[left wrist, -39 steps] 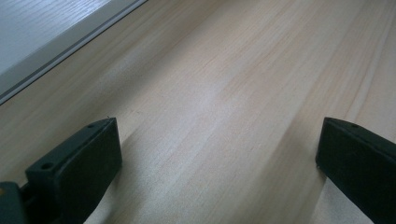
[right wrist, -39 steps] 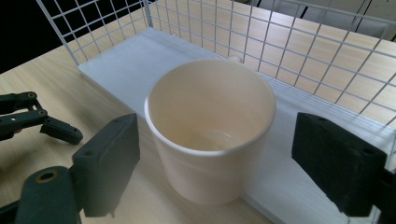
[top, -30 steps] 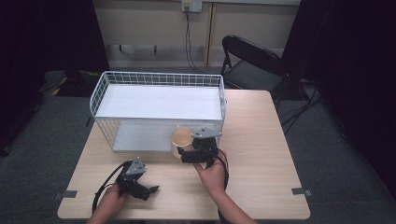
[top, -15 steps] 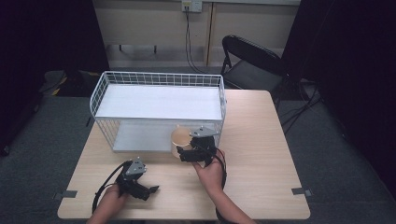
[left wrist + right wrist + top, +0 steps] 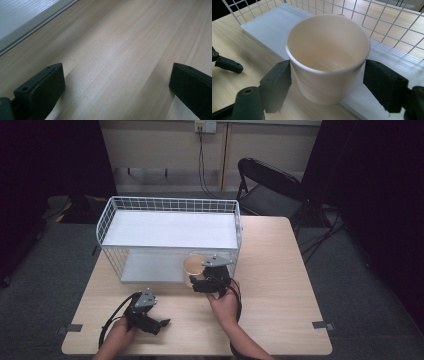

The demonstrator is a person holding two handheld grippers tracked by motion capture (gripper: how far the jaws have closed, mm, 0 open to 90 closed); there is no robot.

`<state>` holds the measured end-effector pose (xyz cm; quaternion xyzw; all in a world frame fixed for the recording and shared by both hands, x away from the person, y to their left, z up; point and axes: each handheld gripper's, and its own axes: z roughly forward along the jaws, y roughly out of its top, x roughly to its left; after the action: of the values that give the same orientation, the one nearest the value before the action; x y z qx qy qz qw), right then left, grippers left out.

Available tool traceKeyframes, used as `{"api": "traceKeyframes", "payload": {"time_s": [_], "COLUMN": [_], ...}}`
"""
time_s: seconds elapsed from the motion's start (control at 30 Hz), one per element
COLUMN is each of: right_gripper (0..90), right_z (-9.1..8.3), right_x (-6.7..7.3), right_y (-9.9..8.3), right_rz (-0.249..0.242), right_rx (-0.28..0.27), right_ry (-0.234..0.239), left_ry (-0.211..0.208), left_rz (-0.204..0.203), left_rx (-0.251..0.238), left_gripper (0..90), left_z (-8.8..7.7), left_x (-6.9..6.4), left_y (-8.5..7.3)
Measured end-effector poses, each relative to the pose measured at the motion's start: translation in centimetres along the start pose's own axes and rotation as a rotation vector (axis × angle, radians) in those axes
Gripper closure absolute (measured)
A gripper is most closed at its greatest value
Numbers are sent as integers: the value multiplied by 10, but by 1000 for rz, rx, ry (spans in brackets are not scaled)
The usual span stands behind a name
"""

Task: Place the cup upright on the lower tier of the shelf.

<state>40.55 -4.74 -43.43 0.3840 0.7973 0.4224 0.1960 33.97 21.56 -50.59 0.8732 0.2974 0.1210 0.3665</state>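
Dark curtains and a grey carpet surround a light wooden table point(image 5: 280, 285), with a folding chair point(image 5: 270, 187) behind its far right corner. On the table's far left part stands a white wire rack point(image 5: 170, 232) with a white shelf on top and a white base board below. A cream cup point(image 5: 328, 53) stands upright at the rack's open front, near the right end, with its bottom partly on the edge of the base board and partly over the bare wood; in the high view it shows as a pale round rim point(image 5: 194, 264) just under the top shelf. The right gripper point(image 5: 206, 282) reaches toward the rack with the cup between its jaws. Its jaws have just been closing: in the right gripper view the left pad point(image 5: 277, 82) meets the cup's wall, while the right pad point(image 5: 383, 83) stands at the rim's edge, and whether it presses I cannot tell, so the grip is not yet firm. The left gripper point(image 5: 159, 324) lies low over the table's near left part, well apart from the cup, held by the person's left hand point(image 5: 119, 330); its jaws stand wide open with only bare wood between them, and the rack's base edge point(image 5: 30, 21) shows at the upper left of its view
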Motion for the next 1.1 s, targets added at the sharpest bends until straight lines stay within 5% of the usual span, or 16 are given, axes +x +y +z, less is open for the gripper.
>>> {"api": "traceKeyframes", "payload": {"time_s": [0.57, 0.83, 1.1], "right_gripper": [448, 610, 681], "right_z": [1, 1, 5], "right_x": [1, 5, 6], "right_y": [4, 5, 5], "right_rz": [16, -18, -22], "right_rx": [-30, -57, -52], "right_ry": [-45, -58, -61], "left_ry": [0, 0, 0], "left_rz": [0, 0, 0], "left_rx": [0, 0, -1], "left_gripper": [0, 0, 0], "left_z": [0, 0, 0], "left_x": [0, 0, 0], "left_y": [0, 0, 0]}}
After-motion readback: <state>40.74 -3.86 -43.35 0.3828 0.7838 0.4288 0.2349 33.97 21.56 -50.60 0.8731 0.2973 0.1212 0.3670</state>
